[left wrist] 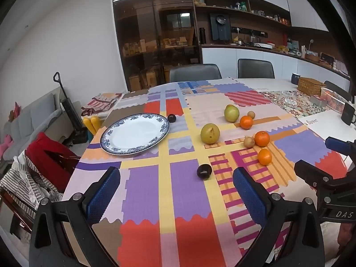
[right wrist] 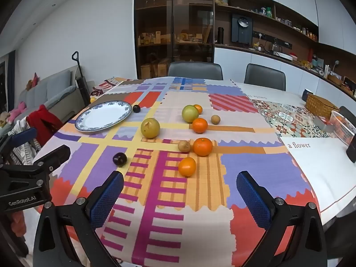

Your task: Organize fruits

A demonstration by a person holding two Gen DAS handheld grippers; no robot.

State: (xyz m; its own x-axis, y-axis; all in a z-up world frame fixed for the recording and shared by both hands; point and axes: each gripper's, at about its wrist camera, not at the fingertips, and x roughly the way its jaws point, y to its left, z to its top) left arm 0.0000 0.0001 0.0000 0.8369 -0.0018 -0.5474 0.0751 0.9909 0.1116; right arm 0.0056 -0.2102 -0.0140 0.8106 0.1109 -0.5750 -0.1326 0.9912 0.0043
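A white plate with a blue rim (left wrist: 134, 134) (right wrist: 103, 115) lies empty at the left of the patchwork tablecloth. Loose fruit lies to its right: a yellow pear (left wrist: 210, 133) (right wrist: 150, 128), a green apple (left wrist: 231, 113) (right wrist: 190, 113), several oranges (left wrist: 264, 156) (right wrist: 187, 166), two small brown fruits (left wrist: 249, 142) (right wrist: 184, 146), a dark plum (left wrist: 204, 171) (right wrist: 119, 159) near me, another plum (left wrist: 171, 118) (right wrist: 136, 108) by the plate. My left gripper (left wrist: 176, 180) is open and empty above the near cloth. My right gripper (right wrist: 180, 183) is open and empty, just short of the nearest orange.
A wicker basket (right wrist: 321, 106), a white wire basket (right wrist: 342, 128) and a dark mug (left wrist: 348, 113) stand at the table's right side. Two grey chairs (right wrist: 194, 70) stand behind the table. A chair with red cloth (left wrist: 47, 155) is left of it.
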